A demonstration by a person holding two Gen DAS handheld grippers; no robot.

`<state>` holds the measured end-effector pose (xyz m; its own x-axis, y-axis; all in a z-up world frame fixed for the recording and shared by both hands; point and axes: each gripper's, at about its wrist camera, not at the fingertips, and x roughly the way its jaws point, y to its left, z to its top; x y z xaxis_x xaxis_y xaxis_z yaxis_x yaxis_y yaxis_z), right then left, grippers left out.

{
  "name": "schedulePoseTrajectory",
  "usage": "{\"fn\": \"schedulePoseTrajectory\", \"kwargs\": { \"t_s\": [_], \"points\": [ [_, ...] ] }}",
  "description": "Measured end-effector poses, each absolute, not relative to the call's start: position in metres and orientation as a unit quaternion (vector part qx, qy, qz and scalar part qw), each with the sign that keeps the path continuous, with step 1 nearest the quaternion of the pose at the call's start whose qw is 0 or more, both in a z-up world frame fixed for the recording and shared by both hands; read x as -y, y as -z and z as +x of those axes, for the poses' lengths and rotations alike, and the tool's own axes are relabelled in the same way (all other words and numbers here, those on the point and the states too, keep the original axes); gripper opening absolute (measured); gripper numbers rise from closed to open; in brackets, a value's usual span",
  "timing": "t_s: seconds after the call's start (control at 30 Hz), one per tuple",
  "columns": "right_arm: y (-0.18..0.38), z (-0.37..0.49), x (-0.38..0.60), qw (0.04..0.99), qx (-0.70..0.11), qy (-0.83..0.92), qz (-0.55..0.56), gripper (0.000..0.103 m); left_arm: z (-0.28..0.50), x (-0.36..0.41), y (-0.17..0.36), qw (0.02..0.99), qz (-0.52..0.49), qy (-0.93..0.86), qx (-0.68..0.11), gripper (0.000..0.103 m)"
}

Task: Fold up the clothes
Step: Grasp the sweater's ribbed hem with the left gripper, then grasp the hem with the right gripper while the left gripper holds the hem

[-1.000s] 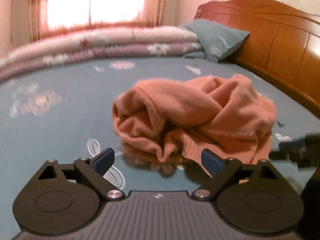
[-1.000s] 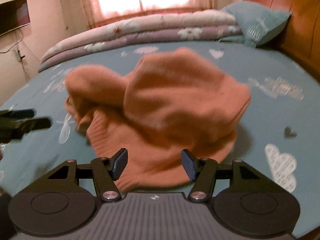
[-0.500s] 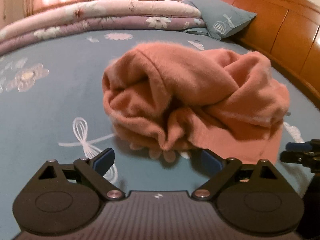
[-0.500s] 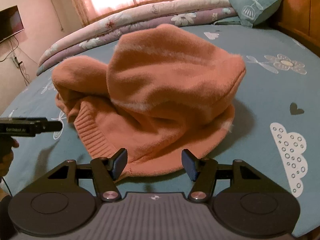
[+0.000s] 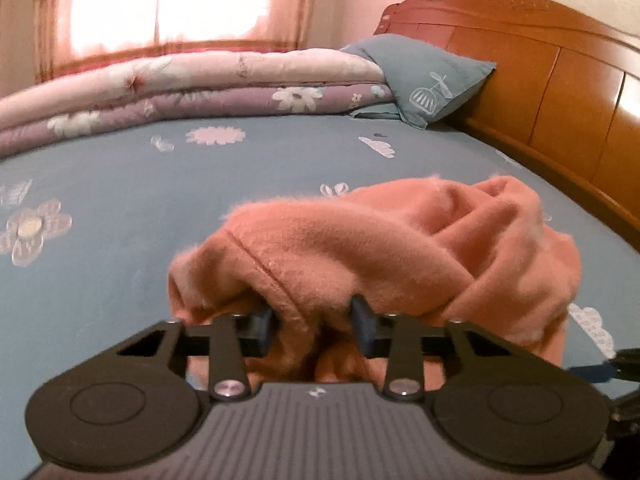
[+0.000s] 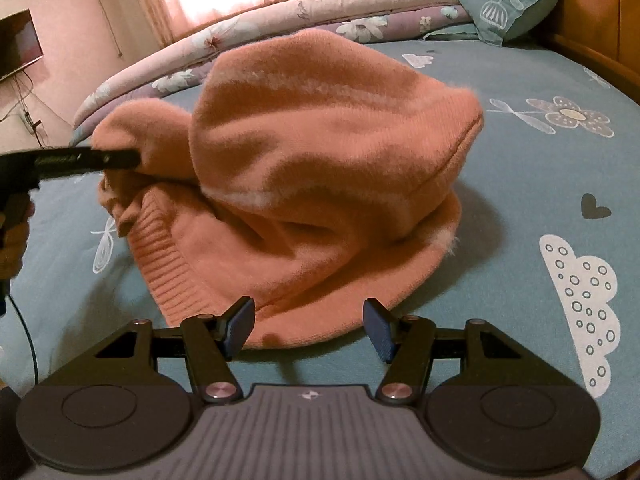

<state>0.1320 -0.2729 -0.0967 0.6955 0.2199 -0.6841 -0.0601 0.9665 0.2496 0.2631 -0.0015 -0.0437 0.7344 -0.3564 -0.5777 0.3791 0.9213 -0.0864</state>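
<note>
My left gripper point(image 5: 314, 322) jaws part-spread around sweater point(image 6: 320, 184) folds, right gripper point(image 6: 308, 326) jaws spread at its hem, bed point(image 6: 540, 168) beneath

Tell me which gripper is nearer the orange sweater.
Left. The left gripper has its fingers pushed into the orange sweater; the right gripper sits open at the hem.
</note>
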Motion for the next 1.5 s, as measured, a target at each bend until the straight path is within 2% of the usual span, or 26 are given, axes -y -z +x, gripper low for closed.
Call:
{"fn": "schedulePoseTrajectory", "kwargs": {
  "t_s": [0.2,0.5,0.6,0.77,0.8,0.93,1.0,1.17,1.37,1.4,1.5],
  "points": [
    [0.100,0.133,0.274,0.916,-0.381,-0.077,0.096,0.065,0.302,0.007,0.037,0.934,0.026,0.179,-0.308,0.026],
    [0.104,0.135,0.282,0.917,-0.382,-0.072,0.090,0.065,0.366,0.004,0.065,0.929,0.014,0.109,-0.353,0.026],
    [0.098,0.133,0.274,0.918,-0.382,-0.103,0.036,0.065,0.376,0.003,0.076,0.924,0.016,0.102,-0.369,0.028],
    [0.089,0.131,0.259,0.911,-0.380,-0.153,-0.055,0.065,0.345,0.004,0.062,0.930,0.067,0.126,-0.339,0.030],
    [0.087,0.130,0.256,0.908,-0.379,-0.163,-0.073,0.065,0.336,0.000,0.058,0.928,0.073,0.138,-0.339,0.031],
    [0.081,0.127,0.242,0.892,-0.375,-0.194,-0.162,0.065,0.298,-0.020,0.041,0.922,0.098,0.182,-0.328,0.060],
    [0.081,0.124,0.233,0.875,-0.373,-0.211,-0.226,0.064,0.276,-0.028,0.037,0.920,0.125,0.199,-0.314,0.070],
    [0.091,0.115,0.217,0.833,-0.334,-0.260,-0.357,0.062,0.236,-0.041,0.045,0.906,0.206,0.188,-0.319,0.071],
    [0.120,0.105,0.187,0.759,-0.244,-0.285,-0.533,0.056,0.212,-0.046,0.059,0.892,0.234,0.199,-0.332,0.071],
    [0.126,0.103,0.185,0.741,-0.231,-0.292,-0.558,0.049,0.210,-0.046,0.061,0.890,0.237,0.203,-0.333,0.072],
    [0.134,0.099,0.180,0.699,-0.201,-0.308,-0.613,0.041,0.202,-0.045,0.066,0.884,0.247,0.215,-0.334,0.072]
  ]
}}
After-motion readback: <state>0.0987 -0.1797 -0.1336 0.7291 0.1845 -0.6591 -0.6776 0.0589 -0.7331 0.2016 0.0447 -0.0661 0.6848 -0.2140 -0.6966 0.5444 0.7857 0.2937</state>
